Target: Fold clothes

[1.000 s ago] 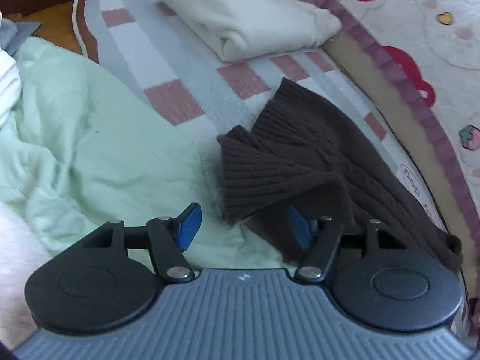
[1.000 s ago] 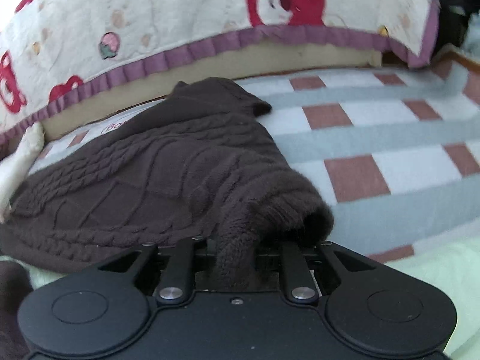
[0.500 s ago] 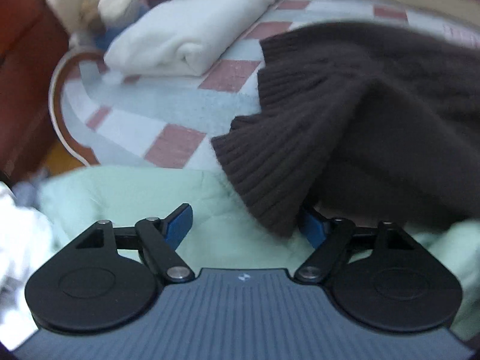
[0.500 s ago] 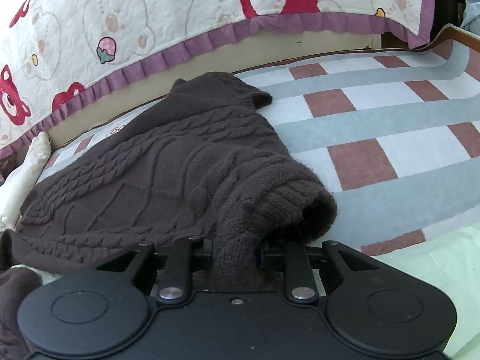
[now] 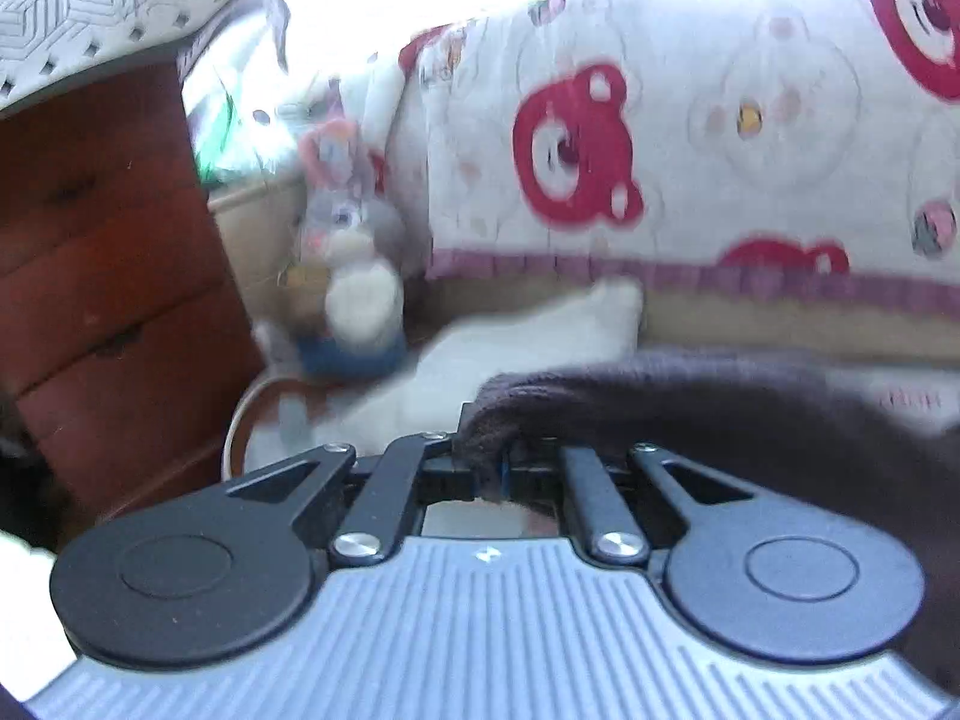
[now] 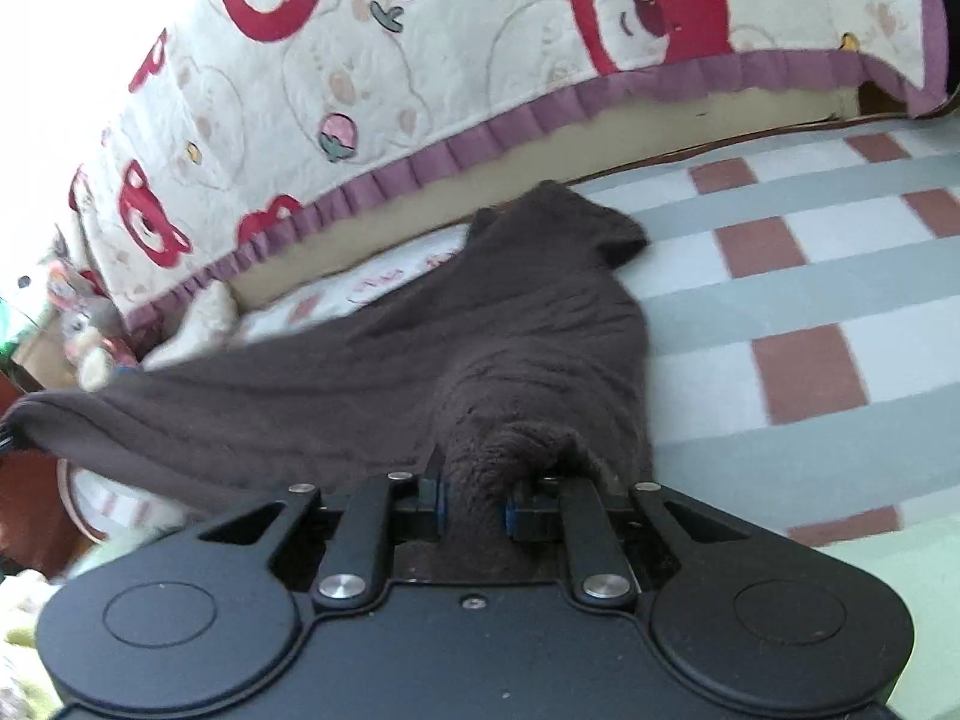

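A dark brown knit sweater (image 6: 492, 336) hangs stretched between both grippers above the checked bed sheet (image 6: 840, 300). My right gripper (image 6: 474, 507) is shut on one bunched corner of it. My left gripper (image 5: 498, 468) is shut on another edge of the same sweater (image 5: 690, 402), which drapes off to the right in the left wrist view. The sweater's far end still rests on the sheet near the bear quilt.
A white quilt with red bears (image 6: 480, 48) lies along the far side of the bed. A folded white garment (image 5: 540, 330) and a plush rabbit (image 5: 354, 276) are at the left end. A red-brown wooden dresser (image 5: 102, 276) stands left. Pale green fabric (image 6: 900, 576) lies near me.
My left gripper has closed on the sweater's edge and swung up and away. The sweater has been lifted and pulled taut between the two grippers. The right gripper kept its hold.
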The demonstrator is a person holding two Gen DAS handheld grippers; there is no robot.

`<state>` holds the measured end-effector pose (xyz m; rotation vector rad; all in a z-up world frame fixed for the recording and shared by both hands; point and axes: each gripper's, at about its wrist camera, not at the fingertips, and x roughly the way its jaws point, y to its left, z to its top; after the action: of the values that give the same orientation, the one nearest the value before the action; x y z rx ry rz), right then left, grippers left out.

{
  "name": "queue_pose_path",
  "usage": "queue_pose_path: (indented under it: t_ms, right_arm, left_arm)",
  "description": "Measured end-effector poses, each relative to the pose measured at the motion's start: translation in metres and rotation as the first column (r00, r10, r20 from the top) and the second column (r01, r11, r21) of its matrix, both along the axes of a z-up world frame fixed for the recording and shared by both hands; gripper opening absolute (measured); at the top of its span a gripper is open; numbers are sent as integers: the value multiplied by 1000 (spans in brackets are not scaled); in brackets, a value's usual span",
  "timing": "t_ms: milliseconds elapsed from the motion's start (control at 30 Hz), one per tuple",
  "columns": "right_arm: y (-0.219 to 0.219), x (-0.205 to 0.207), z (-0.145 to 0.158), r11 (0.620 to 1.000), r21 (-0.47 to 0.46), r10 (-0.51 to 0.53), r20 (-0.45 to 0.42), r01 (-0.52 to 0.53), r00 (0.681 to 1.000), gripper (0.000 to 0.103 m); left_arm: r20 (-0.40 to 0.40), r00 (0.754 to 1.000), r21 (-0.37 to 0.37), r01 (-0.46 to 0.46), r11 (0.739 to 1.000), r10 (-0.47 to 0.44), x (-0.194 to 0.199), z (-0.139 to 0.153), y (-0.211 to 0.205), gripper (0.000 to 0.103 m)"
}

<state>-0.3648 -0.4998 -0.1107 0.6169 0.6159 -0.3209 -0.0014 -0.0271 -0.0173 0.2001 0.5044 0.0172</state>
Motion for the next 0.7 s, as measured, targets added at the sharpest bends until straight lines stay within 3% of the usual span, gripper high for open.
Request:
queue_pose_path:
  t_ms: [67, 167, 233, 300, 367, 400, 567, 700]
  right_arm:
    - [-2, -1, -6, 1000, -18, -17, -39, 17, 999, 16]
    - [-4, -1, -12, 997, -68, -44, -103, 38, 994, 16]
    - [0, 2, -9, 987, -153, -65, -163, 39, 984, 18]
    - [6, 8, -6, 977, -213, -78, -233, 28, 969, 22]
    - [12, 13, -1, 968, -247, -102, -266, 34, 959, 27]
    - [15, 14, 3, 964, -263, -116, -279, 40, 953, 31]
    - [28, 16, 22, 948, -314, -135, -252, 51, 958, 33]
    - [45, 26, 41, 940, -341, -40, -156, -16, 987, 34]
  left_arm:
    - [-172, 985, -43, -19, 999, 11, -3, -25, 19, 11]
    - [-380, 922, -128, -131, 983, 73, -2, -54, 48, 13]
    - [-405, 912, -166, -144, 976, 66, -3, -56, 47, 15]
    - [-422, 905, -202, -151, 968, 53, -3, -58, 44, 26]
    - [-438, 898, -238, -158, 958, 40, -4, -59, 42, 43]
    - [-445, 895, -256, -162, 953, 33, -4, -60, 40, 44]
    - [-481, 877, -342, -183, 922, -5, -6, -64, 33, 50]
    - [-474, 880, -280, -130, 951, -19, 3, -77, 2, 53]
